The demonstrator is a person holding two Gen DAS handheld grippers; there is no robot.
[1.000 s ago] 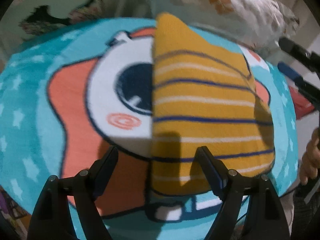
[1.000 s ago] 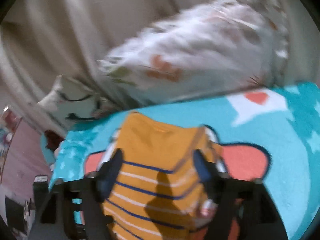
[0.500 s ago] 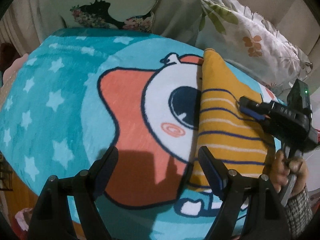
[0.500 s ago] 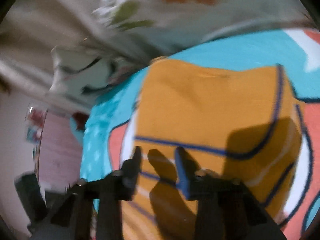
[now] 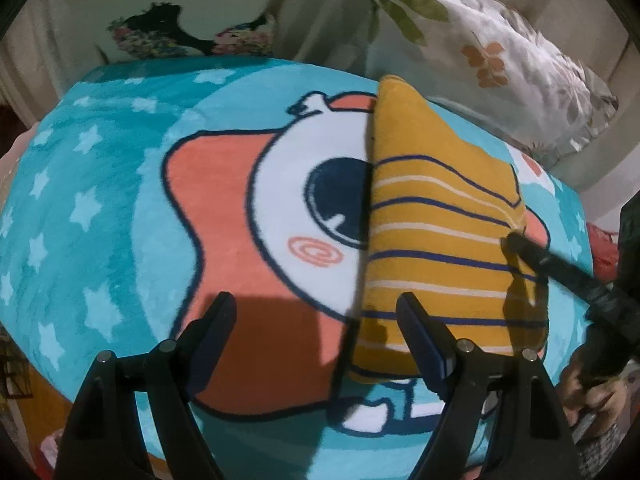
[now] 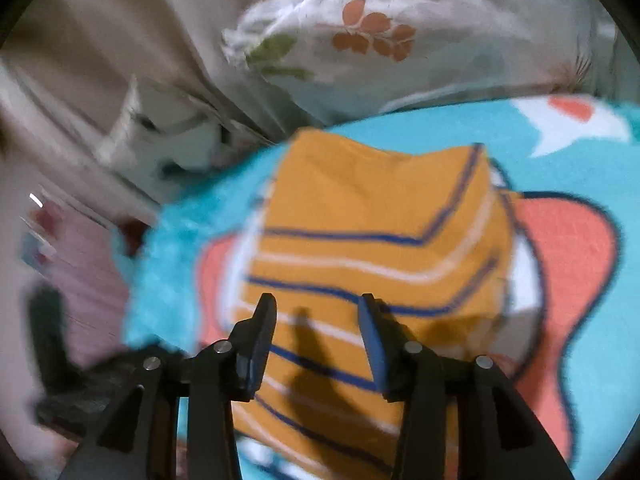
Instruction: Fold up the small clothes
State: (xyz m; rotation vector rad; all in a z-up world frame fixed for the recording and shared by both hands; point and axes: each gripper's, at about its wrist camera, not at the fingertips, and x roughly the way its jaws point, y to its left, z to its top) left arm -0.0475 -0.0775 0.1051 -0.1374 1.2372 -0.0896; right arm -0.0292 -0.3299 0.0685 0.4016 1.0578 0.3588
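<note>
A small mustard-yellow garment [image 5: 436, 240] with navy and white stripes lies folded on a teal cartoon blanket [image 5: 104, 208]. It also fills the middle of the right wrist view [image 6: 372, 240]. My left gripper [image 5: 316, 320] is open and empty, above the blanket at the garment's near left edge. My right gripper [image 6: 316, 320] is open and empty, just above the garment's near part. In the left wrist view one of its fingers [image 5: 544, 256] reaches over the garment's right edge.
A white floral pillow [image 5: 492, 52] and a second printed cushion [image 5: 176, 12] lie behind the blanket against a beige sofa back [image 6: 120, 32]. The blanket's near edge [image 5: 280, 456] drops off below the left gripper. A hand [image 5: 592, 392] holds the right gripper at the right.
The right gripper has opened wider and pulled back from the garment's centre to its right side. The left gripper has shifted slightly closer and rightwards. The garment stays flat.
</note>
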